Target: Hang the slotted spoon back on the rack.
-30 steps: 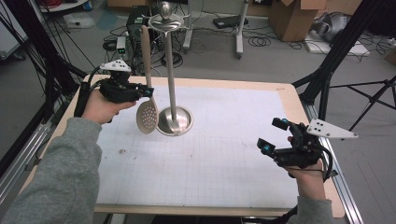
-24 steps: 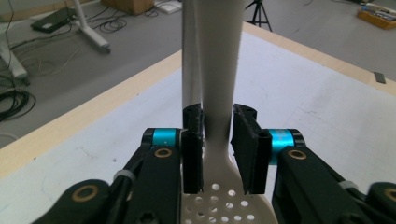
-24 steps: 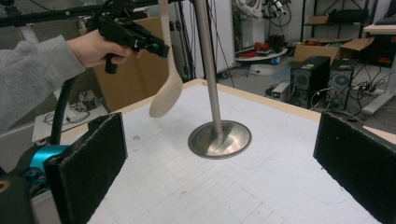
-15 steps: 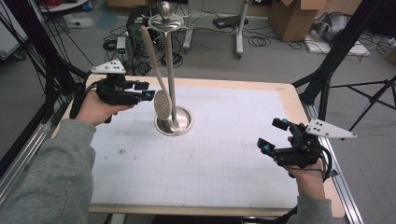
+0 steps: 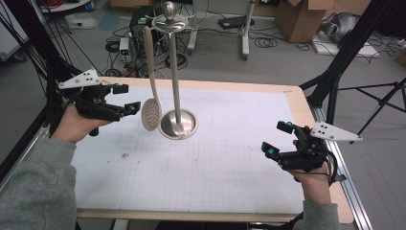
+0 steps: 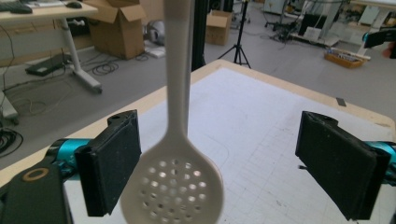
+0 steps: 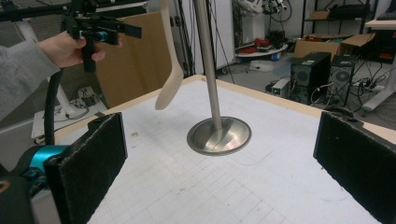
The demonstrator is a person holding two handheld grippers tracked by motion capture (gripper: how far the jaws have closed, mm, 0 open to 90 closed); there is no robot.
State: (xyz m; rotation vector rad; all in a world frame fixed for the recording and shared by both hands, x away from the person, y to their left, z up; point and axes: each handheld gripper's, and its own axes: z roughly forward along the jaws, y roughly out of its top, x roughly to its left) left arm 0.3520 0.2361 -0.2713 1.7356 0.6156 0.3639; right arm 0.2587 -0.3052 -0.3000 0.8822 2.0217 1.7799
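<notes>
Background's pretty messy: brown cardboard boxes (image 5: 297, 19) on the floor around 1 o'clock, tangled black cables (image 5: 268, 42) near 12, and a black tripod stand (image 5: 383, 96) off at 3 o'clock beside the white gridded worktop (image 5: 230, 163).

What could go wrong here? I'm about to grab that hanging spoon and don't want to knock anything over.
The spoon hangs free from the stand's top hook and sits off-centre between the open left gripper, near one jaw. Closing now may push it aside rather than pinch it.

A sideways pull could tip the tall, narrow stand.

The perforated bowl is curved, so flat pads may slip off it.
</notes>
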